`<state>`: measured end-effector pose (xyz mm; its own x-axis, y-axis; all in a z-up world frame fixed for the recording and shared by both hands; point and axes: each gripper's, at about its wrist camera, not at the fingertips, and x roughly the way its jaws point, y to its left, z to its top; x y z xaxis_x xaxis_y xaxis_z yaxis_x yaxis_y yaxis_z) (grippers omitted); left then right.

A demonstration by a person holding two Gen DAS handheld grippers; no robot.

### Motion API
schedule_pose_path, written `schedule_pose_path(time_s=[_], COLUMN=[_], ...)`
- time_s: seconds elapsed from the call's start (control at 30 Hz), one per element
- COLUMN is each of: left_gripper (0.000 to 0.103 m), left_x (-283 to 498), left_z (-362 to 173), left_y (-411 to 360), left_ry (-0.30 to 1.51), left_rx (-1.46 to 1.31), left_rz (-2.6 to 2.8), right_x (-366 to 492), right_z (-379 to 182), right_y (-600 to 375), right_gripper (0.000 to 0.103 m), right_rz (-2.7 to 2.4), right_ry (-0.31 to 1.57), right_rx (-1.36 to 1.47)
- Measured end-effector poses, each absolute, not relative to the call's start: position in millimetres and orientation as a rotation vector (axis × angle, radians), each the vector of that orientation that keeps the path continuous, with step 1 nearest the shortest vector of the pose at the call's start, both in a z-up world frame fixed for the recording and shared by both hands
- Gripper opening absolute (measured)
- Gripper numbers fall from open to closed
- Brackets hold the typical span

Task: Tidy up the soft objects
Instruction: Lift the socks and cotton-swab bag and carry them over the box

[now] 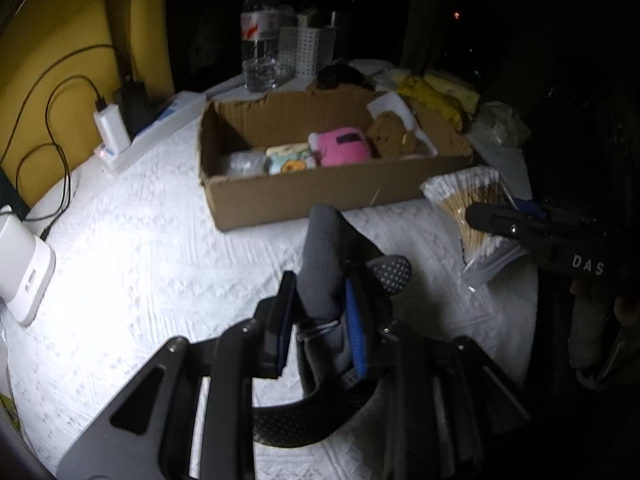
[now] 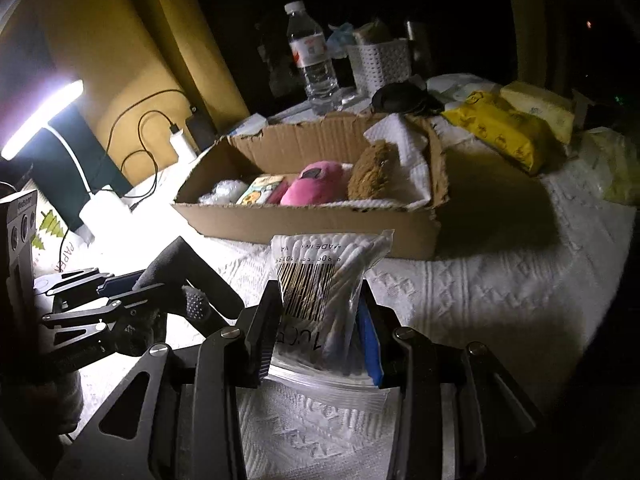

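We take this for a home at night: a white quilted cover (image 2: pixel 500 280), a lit lamp (image 2: pixel 44 120), chargers in a power strip (image 1: pixel 160 128), a water bottle (image 1: pixel 260 36), and a cardboard box (image 2: pixel 312 220) of plush toys.

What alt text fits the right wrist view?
The right tool grips a clear bag of cotton swabs above a white cloth. Behind sits a cardboard box holding a pink plush.

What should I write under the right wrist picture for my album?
Right tool grips a bag of cotton swabs before a cardboard box of soft toys.
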<state>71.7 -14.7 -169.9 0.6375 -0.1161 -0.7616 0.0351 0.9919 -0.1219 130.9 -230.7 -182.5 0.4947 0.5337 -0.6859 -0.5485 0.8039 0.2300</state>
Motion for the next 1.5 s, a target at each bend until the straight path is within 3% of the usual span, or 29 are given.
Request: schedule_pose_path(time_s=[0.9, 1.5], left_gripper=[0.025, 0.025], left_x=[118.6, 176.2], left_z=[-108.3, -110.1], left_y=[-1.6, 23.8], left_ry=[0.739, 0.702], left_rx=[-0.09, -0.105], left_rz=[-0.07, -0.048], right_x=[161.9, 204.0], right_z=[-133.6, -130.9], right_y=[-228.3, -197.3], right_gripper=[0.039, 0.039], right_rz=[0.67, 0.692], right_ry=[0.725, 0.717], right_rx=[-0.022, -0.031])
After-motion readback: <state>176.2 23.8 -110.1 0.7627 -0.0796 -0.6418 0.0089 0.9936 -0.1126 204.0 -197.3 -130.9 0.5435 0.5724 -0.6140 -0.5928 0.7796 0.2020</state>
